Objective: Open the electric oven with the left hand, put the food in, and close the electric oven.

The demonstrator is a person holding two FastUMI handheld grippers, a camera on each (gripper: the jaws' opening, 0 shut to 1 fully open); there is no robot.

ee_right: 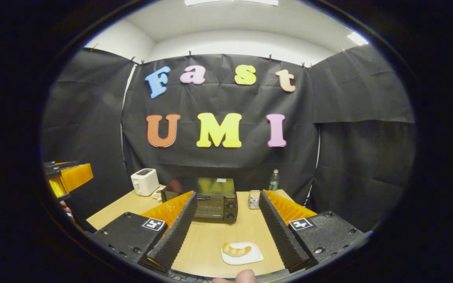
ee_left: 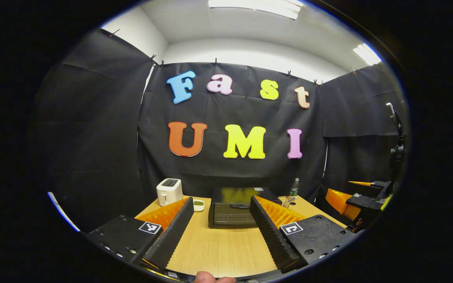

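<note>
A black electric oven (ee_left: pixel 232 210) stands at the back of the wooden table (ee_left: pixel 218 251), its door shut. My left gripper (ee_left: pixel 221 201) is open in front of it, well short of the door handle, holding nothing. In the right gripper view the oven (ee_right: pixel 210 198) sits left of centre. A bread roll (ee_right: pixel 236 249) lies on a small white plate (ee_right: pixel 246 256) near the table's front edge. Above and just behind that plate my right gripper (ee_right: pixel 228 194) is open and holds nothing. The right gripper (ee_left: pixel 362 200) also appears far right in the left gripper view, and the left gripper (ee_right: pixel 67 177) at the far left of the right gripper view.
A white toaster (ee_left: pixel 169 191) and a small dish (ee_left: pixel 198 204) stand left of the oven. To the oven's right are a green bottle (ee_right: pixel 274 180) and a glass jar (ee_right: pixel 254 199). Black cloth walls close off the table on three sides.
</note>
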